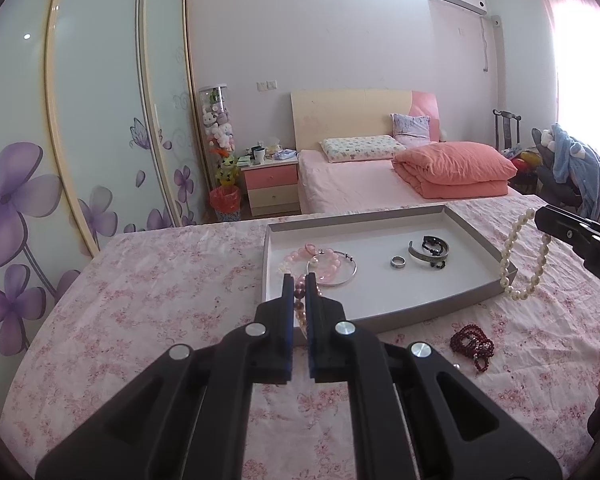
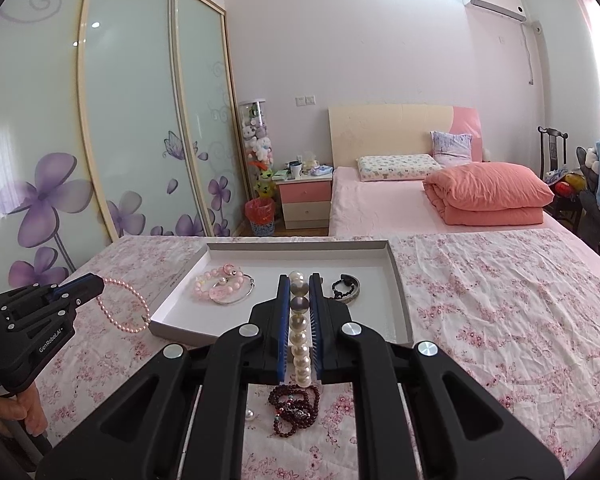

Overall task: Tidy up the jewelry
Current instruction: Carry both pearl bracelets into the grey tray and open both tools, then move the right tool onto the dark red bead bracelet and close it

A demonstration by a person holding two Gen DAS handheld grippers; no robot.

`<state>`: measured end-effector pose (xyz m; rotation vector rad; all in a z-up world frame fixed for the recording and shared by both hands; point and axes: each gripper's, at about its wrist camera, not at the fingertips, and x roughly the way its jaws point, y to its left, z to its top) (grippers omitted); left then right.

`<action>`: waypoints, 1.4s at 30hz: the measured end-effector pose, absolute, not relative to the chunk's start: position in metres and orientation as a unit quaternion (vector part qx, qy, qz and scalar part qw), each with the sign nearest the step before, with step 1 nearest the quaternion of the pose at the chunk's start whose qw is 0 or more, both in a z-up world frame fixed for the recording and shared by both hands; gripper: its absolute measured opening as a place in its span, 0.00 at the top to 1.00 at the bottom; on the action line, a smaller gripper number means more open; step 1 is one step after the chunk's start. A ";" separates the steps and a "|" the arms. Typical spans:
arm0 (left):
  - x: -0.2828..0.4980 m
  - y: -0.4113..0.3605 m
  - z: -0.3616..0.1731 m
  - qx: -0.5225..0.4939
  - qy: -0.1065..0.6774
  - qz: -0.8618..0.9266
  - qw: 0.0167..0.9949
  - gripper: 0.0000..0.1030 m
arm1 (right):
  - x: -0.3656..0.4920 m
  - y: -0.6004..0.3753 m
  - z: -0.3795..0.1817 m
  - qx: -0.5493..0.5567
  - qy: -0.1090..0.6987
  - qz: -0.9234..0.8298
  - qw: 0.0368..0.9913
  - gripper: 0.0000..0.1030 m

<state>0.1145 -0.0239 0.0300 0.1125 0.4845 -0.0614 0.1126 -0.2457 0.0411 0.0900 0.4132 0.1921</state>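
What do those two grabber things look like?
Both are black plastic. The left tool has blue pads and white "GenRobot.AI" lettering on its side. The right tool has two long fingers lined with blue ridged pads, plus round silver bolts on its black linkage bars.

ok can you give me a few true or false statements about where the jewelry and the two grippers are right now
1. The left gripper holds a pink bead bracelet. True.
2. The right gripper is open and holds nothing. False: it is shut on a white pearl bracelet.
3. The dark red beads lie in the tray. False: they lie on the floral cloth beside it.
4. A ring lies in the tray. True.
5. The tray holds only one piece. False: a silver bangle and others lie there too.
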 end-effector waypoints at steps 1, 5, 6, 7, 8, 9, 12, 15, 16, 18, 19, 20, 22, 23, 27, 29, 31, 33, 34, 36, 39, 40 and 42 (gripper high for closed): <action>0.117 -0.024 0.031 0.051 0.241 -0.035 0.969 0.94 | 0.115 -0.246 0.043 0.045 0.203 0.095 0.973 0.90; 0.133 -0.025 0.039 0.037 0.237 -0.051 0.970 0.94 | 0.132 -0.250 0.052 0.050 0.196 0.096 0.975 0.90; 0.138 -0.027 0.040 0.038 0.234 -0.052 0.970 0.94 | 0.137 -0.251 0.053 0.054 0.197 0.097 0.974 0.90; 0.144 -0.029 0.041 0.040 0.232 -0.052 0.970 0.94 | 0.144 -0.252 0.053 0.060 0.200 0.098 0.973 0.90; 0.149 -0.031 0.041 0.040 0.232 -0.054 0.970 0.94 | 0.149 -0.253 0.053 0.063 0.203 0.099 0.972 0.90; 0.154 -0.032 0.041 0.041 0.233 -0.054 0.970 0.94 | 0.157 -0.254 0.052 0.067 0.208 0.100 0.971 0.90; 0.171 -0.037 0.036 0.045 0.237 -0.050 0.969 0.94 | 0.178 -0.253 0.044 0.069 0.222 0.099 0.968 0.90; 0.189 -0.039 0.030 0.045 0.244 -0.048 0.967 0.94 | 0.198 -0.250 0.036 0.069 0.237 0.100 0.964 0.90; 0.196 -0.041 0.027 0.045 0.247 -0.047 0.967 0.94 | 0.205 -0.250 0.033 0.071 0.242 0.102 0.962 0.90; 0.207 -0.042 0.024 0.046 0.251 -0.047 0.966 0.94 | 0.217 -0.248 0.029 0.074 0.252 0.105 0.959 0.90; 0.213 -0.043 0.023 0.046 0.253 -0.047 0.965 0.94 | 0.223 -0.246 0.026 0.075 0.257 0.107 0.957 0.90; 0.220 -0.045 0.021 0.046 0.254 -0.048 0.965 0.94 | 0.229 -0.244 0.024 0.076 0.262 0.109 0.956 0.90; 0.230 -0.046 0.018 0.046 0.257 -0.049 0.964 0.94 | 0.237 -0.242 0.020 0.076 0.267 0.111 0.954 0.90; 0.237 -0.048 0.017 0.045 0.260 -0.051 0.963 0.94 | 0.243 -0.242 0.018 0.076 0.270 0.112 0.953 0.90; 0.255 -0.053 0.010 0.043 0.268 -0.058 0.961 0.93 | 0.257 -0.239 0.013 0.084 0.280 0.116 0.949 0.90; 0.263 -0.053 0.007 0.036 0.276 -0.063 0.958 0.92 | 0.260 -0.242 0.012 0.086 0.286 0.116 0.947 0.89; 0.267 -0.051 0.005 0.027 0.281 -0.067 0.957 0.80 | 0.257 -0.244 0.012 0.089 0.288 0.119 0.946 0.77; 0.267 -0.047 0.005 0.020 0.281 -0.066 0.957 0.77 | 0.252 -0.246 0.013 0.086 0.282 0.114 0.949 0.68; 0.266 -0.044 0.005 0.016 0.282 -0.067 0.957 0.77 | 0.248 -0.248 0.013 0.085 0.279 0.111 0.950 0.68; 0.265 -0.040 0.006 0.012 0.282 -0.064 0.957 0.77 | 0.245 -0.252 0.013 0.088 0.280 0.110 0.949 0.68; 0.258 -0.033 0.009 0.007 0.280 -0.058 0.958 0.77 | 0.237 -0.256 0.015 0.091 0.280 0.107 0.950 0.68; 0.255 -0.030 0.010 0.006 0.279 -0.055 0.959 0.77 | 0.235 -0.257 0.015 0.091 0.280 0.107 0.950 0.68; 0.248 -0.027 0.011 0.005 0.278 -0.052 0.959 0.77 | 0.228 -0.258 0.016 0.091 0.280 0.107 0.950 0.68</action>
